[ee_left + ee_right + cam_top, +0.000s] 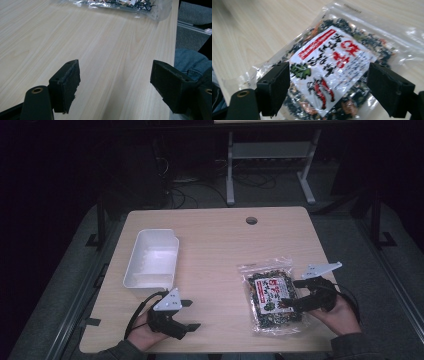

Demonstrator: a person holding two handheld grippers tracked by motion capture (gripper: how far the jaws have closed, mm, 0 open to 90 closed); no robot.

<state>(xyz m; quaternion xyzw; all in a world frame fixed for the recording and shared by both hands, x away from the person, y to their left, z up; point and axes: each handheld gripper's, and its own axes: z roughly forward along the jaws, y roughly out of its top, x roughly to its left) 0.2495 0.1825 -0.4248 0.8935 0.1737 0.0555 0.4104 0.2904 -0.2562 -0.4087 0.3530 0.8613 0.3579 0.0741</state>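
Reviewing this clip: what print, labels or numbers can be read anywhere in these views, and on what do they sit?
Clear snack bag, white label: large red characters, East Asian script, too blurred to quote.
Same label, red band along one edge: white print, too small to read.
Same label, black lines beside the red characters: blurred, unreadable.
White bin: no print seen.
Table: no print seen.

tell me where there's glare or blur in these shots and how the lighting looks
High view: the table is lit, the room around it is dark, and the picture is soft. Right gripper view: glare on the clear plastic of the bag, with its far end and the wood at the top left blurred. Left gripper view: sharp wood grain, and glints on the bag's edge at the top.
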